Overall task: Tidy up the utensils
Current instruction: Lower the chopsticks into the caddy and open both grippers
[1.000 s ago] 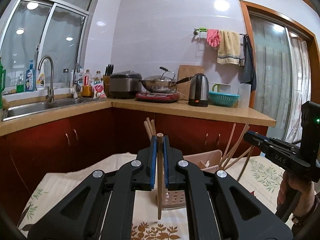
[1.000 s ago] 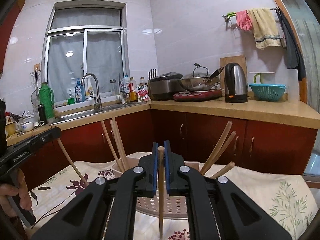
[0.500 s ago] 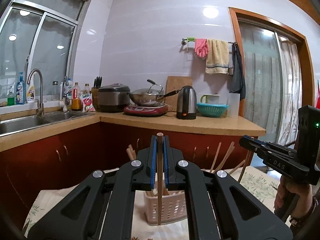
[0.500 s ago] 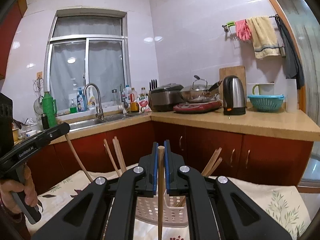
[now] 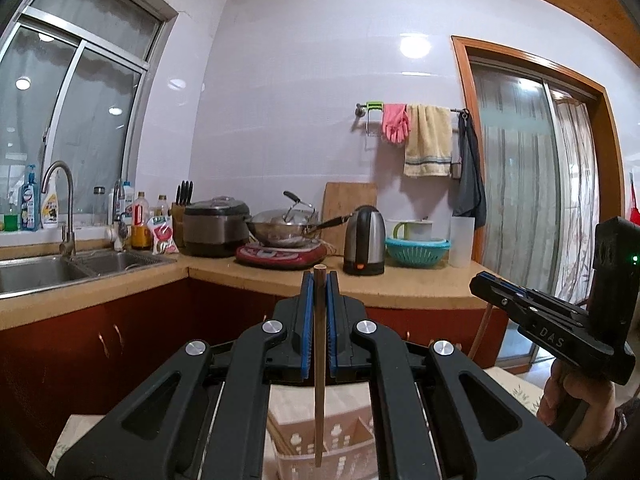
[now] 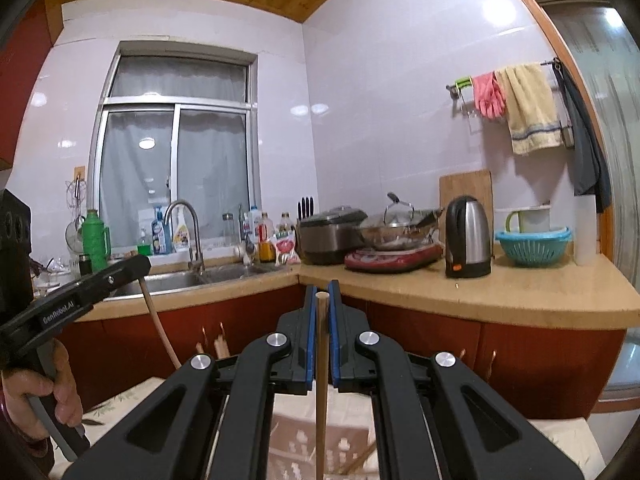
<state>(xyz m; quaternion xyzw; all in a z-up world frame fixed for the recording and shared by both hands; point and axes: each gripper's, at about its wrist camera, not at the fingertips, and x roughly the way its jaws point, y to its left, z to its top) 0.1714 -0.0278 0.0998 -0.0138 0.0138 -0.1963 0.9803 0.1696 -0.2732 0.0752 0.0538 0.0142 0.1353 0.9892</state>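
Note:
In the left wrist view my left gripper (image 5: pixel 319 280) is shut on a wooden chopstick (image 5: pixel 319 380) that hangs straight down over a pale perforated basket (image 5: pixel 352 440). Its lower tip shows in front of the basket's wall. My right gripper (image 5: pixel 480 284) comes in from the right, held by a hand, with a second chopstick (image 5: pixel 482 332) hanging below it. In the right wrist view the right gripper (image 6: pixel 320 296) is shut on that chopstick (image 6: pixel 320 392) above the basket (image 6: pixel 348 440). The left gripper (image 6: pixel 140 266) and its chopstick (image 6: pixel 160 328) show at the left. Other chopstick tips (image 6: pixel 220 344) stick up behind.
A floral tablecloth (image 6: pixel 120 400) covers the table under the basket. Behind it runs an L-shaped counter (image 6: pixel 480 300) with red cabinets, a sink (image 5: pixel 60 268), rice cooker (image 5: pixel 216 226), wok (image 5: pixel 284 232), kettle (image 5: pixel 364 240) and teal colander (image 5: pixel 418 248). A glass door (image 5: pixel 520 200) is at the right.
Both grippers have risen, each still shut on its chopstick. The basket and the chopsticks standing in it have sunk toward the bottom of both views.

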